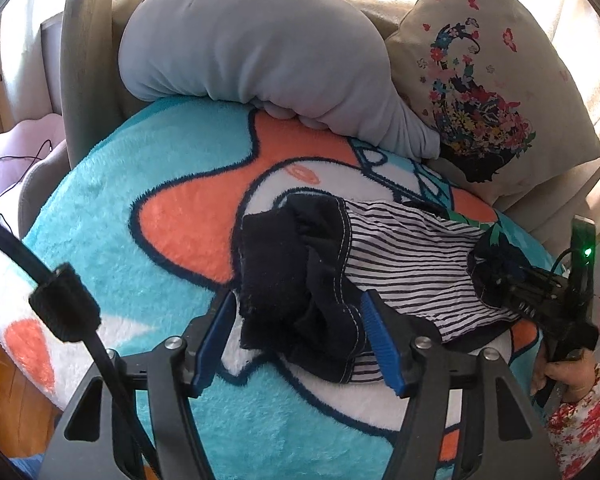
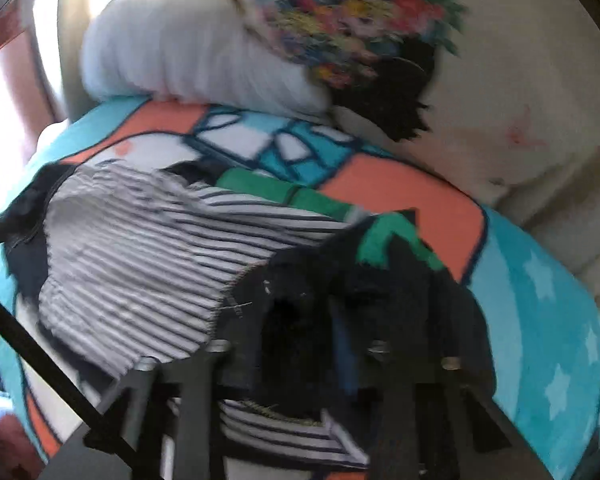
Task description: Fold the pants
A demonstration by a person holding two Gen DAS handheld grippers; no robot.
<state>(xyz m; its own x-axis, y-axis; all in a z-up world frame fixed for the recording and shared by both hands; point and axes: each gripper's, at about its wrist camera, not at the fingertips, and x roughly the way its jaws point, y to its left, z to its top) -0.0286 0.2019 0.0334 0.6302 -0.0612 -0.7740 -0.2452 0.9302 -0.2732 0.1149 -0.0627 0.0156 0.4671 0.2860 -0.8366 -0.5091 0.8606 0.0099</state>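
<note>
Under both my grippers I see a big fluffy blanket [image 1: 112, 216] in turquoise, orange and white with a dark-outlined cartoon print, spread over a rounded, cushioned surface. At its far edge rests a pale grey plush pillow [image 1: 244, 48], bunched and creased along its lower side, and just beside it on the right leans a cream cushion [image 1: 496, 80] printed with a flowery dark silhouette; the two touch where they meet.

On the blanket, right of centre, lie the small pants [image 1: 404, 268], white with thin dark stripes and dark navy cuffs and waistband, crumpled and stretched crosswise between my two tools. My left gripper [image 1: 298, 340] has its blue-padded fingers [image 1: 380, 344] spread wide on either side of the bunched navy end of the pants, which sits between them; neither pad presses on it. In the left wrist view my right gripper [image 1: 500, 276] sits at the opposite navy end of the pants, its fingers closed onto the dark fabric. The right wrist view is blurred, yet it shows the navy cloth gathered between those fingers [image 2: 404, 280], with the striped part trailing off to the left. A green light [image 1: 588, 252] glows on the right tool's body
</note>
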